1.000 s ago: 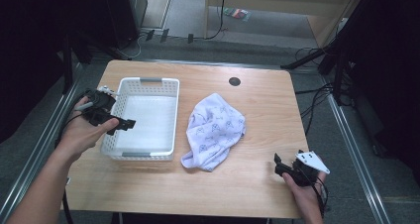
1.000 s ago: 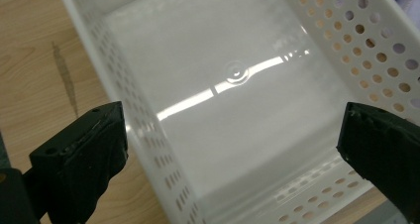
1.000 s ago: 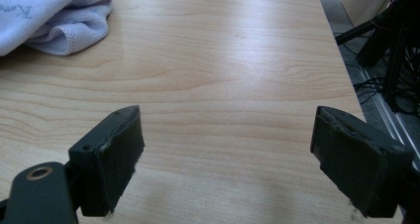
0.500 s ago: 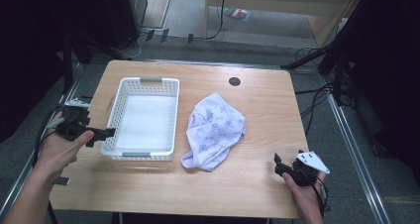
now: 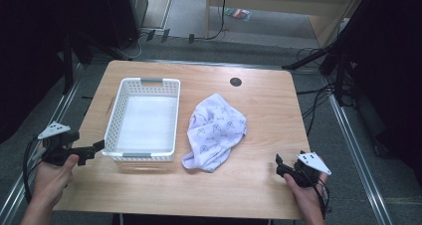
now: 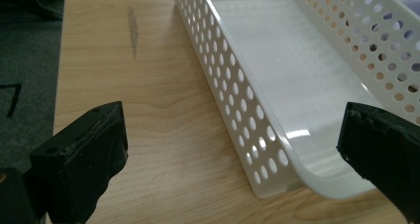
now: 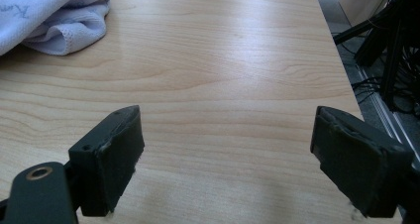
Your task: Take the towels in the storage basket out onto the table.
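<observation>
A white perforated basket point(image 5: 145, 86) stands empty on the left half of the wooden table point(image 5: 259, 110). Its near left corner point(image 6: 270, 182) fills the left gripper view. A crumpled white cloth with a dark pattern point(image 5: 216, 130) lies to the right of the basket; its edge point(image 7: 59, 21) appears at the top left of the right gripper view. My left gripper point(image 5: 98, 146) is open at the table's left front edge, just left of the basket's near corner. My right gripper point(image 5: 278, 164) is open near the front right corner, over bare wood.
A small black round hole point(image 5: 236, 81) sits in the table near its far edge. Cables and dark stands point(image 5: 343, 60) crowd the floor to the right and behind. Bare wood point(image 5: 199, 190) runs along the front of the table.
My left gripper has drawn back from beside the basket's left wall toward the person and the table's front left edge. The right gripper has stayed in place.
</observation>
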Demonstrator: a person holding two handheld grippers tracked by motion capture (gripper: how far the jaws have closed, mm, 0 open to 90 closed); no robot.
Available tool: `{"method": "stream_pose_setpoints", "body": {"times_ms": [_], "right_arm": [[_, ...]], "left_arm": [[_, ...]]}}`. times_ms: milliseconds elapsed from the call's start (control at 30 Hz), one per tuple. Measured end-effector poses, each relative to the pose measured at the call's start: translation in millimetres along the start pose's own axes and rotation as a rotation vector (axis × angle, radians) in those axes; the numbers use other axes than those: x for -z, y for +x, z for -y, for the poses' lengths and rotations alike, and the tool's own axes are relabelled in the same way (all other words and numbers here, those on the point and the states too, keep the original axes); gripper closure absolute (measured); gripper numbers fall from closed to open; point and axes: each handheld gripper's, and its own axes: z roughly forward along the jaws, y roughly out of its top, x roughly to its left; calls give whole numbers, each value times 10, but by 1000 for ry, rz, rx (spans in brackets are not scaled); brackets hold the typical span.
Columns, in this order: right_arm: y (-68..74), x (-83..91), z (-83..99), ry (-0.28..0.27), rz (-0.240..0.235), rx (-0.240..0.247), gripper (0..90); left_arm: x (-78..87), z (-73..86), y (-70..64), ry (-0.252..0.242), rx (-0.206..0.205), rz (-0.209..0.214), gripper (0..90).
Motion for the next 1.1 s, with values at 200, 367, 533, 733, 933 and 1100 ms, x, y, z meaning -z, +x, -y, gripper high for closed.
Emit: {"method": "stream_pose_setpoints", "body": {"times_ms": [200,367,533,733,933,1100], "right_arm": [[-1,2,1,1,1,0,130],[-2,1,1,0,2,-1,130],[-4,4,2,-1,2,-2,130],[-10,7,4,-2,0,-2,130],[-14,6,4,-3,4,-7,130],[-20,9,5,-3,8,-10,129]], "left_arm": [[31,270,87,-113,28,27,0],[40,444,142,-190,16,26,0],[31,595,238,-231,40,42,0],[26,663,276,-255,74,51,0],[2,661,314,-253,90,73,0],[-18,654,279,-243,63,75,0]]}}
